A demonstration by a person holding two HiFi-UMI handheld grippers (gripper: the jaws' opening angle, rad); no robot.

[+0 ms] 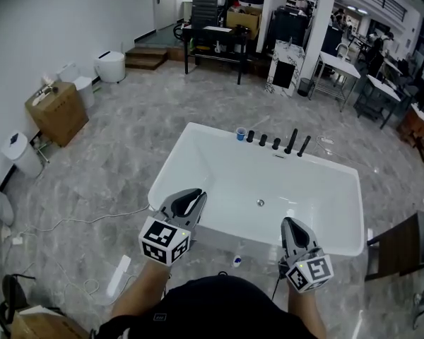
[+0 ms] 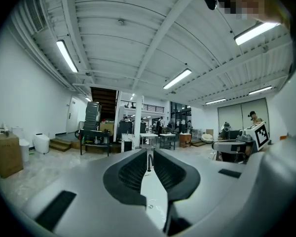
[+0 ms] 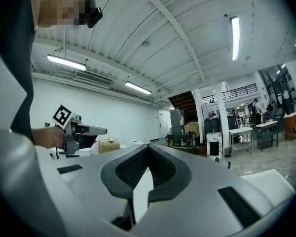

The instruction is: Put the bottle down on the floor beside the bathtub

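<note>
- The left gripper (image 1: 187,202) is held level over the near rim of the bathtub (image 1: 339,175), its jaws brought together on nothing; its own view (image 2: 149,154) shows only the tub and the hall past the tips.
- The right gripper (image 3: 148,149) points the same way at the person's other side (image 1: 295,232), jaws likewise closed and empty.
- Between and just below the two grippers, a small pale bottle (image 1: 237,261) with a blue top stands on the marble-patterned floor (image 1: 127,154), close against the tub's near wall. The put-down looks complete.
- The bottle appears to be light, stiff plastic, probably smooth and easy to tip. Its surface is too small to read.
- Any fresh hold would best go across the body below the cap, squeezed gently.
- Dark tap fittings (image 1: 291,141) line the tub's far rim, well beyond both grippers.
</note>
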